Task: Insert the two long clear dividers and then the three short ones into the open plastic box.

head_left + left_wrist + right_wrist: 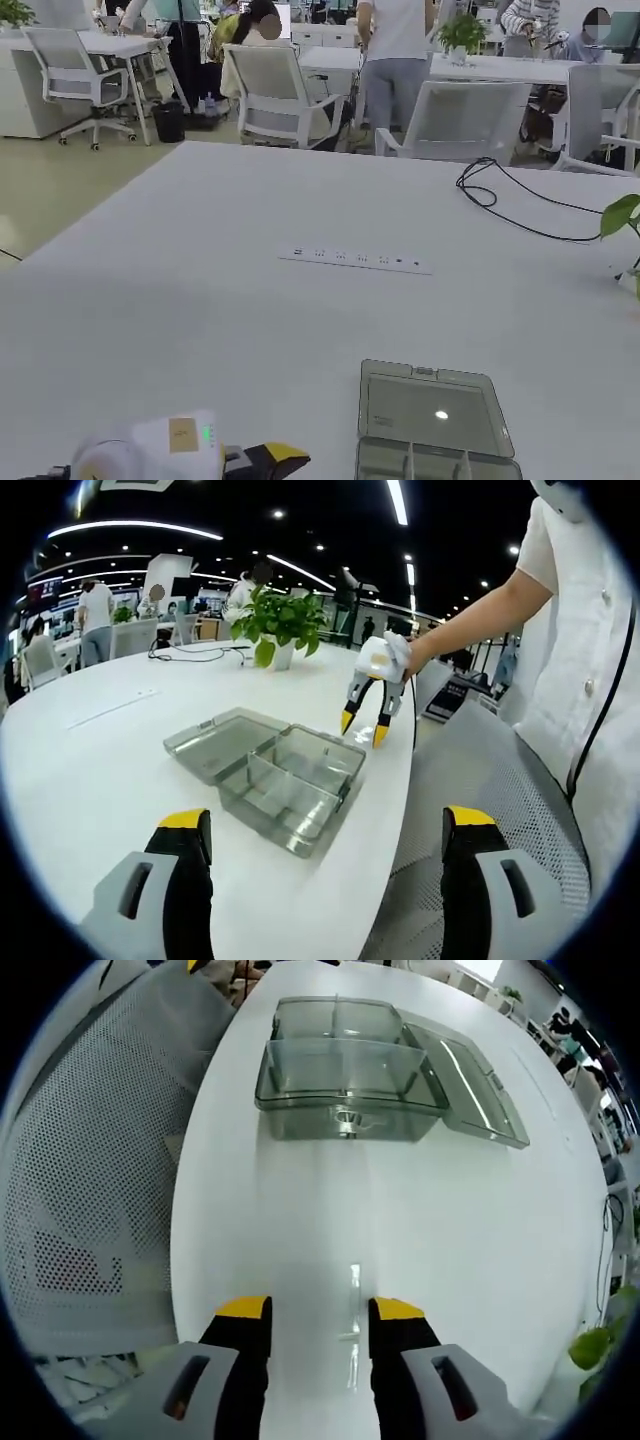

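While left gripper and right gripper both gape, one box lies open.

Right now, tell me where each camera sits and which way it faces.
Head view: on the headset, facing forward and down across the white table to the open box; the left gripper pokes in bottom left.
Left gripper view: on the left gripper, facing along the table edge over the box to the right gripper; the person's arm shows.
Right gripper view: on the right gripper, facing past its jaws toward the box.
Shared: all three see the box.
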Available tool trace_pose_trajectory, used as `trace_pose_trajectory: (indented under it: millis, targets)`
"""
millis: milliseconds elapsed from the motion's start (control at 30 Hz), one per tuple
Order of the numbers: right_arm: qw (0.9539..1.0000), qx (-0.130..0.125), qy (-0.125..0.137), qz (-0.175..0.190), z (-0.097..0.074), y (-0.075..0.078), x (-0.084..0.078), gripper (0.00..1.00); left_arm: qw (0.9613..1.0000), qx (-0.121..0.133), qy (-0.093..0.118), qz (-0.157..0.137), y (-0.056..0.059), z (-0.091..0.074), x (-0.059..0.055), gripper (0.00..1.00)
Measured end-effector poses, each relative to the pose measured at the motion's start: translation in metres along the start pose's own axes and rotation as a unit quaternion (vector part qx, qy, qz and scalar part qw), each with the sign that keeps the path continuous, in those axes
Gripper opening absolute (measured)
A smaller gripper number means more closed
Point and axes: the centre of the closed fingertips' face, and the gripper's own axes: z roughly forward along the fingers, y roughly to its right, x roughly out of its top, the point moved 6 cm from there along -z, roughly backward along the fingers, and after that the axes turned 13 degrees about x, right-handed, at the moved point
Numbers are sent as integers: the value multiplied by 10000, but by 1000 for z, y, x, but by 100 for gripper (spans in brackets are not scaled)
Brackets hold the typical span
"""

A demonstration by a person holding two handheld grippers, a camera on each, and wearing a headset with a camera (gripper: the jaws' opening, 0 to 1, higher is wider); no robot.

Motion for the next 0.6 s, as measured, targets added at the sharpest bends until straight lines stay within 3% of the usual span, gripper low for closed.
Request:
trace_pose_trajectory:
  millis: [233, 600]
  targets:
    - [10000, 11, -44, -67, 0, -1, 1, 33, 10000, -13, -5, -9, 1, 1, 0, 98]
    - [9999, 3, -95, -44, -1, -2, 3, 33, 10000, 11, -14, -7, 1, -2, -1, 97]
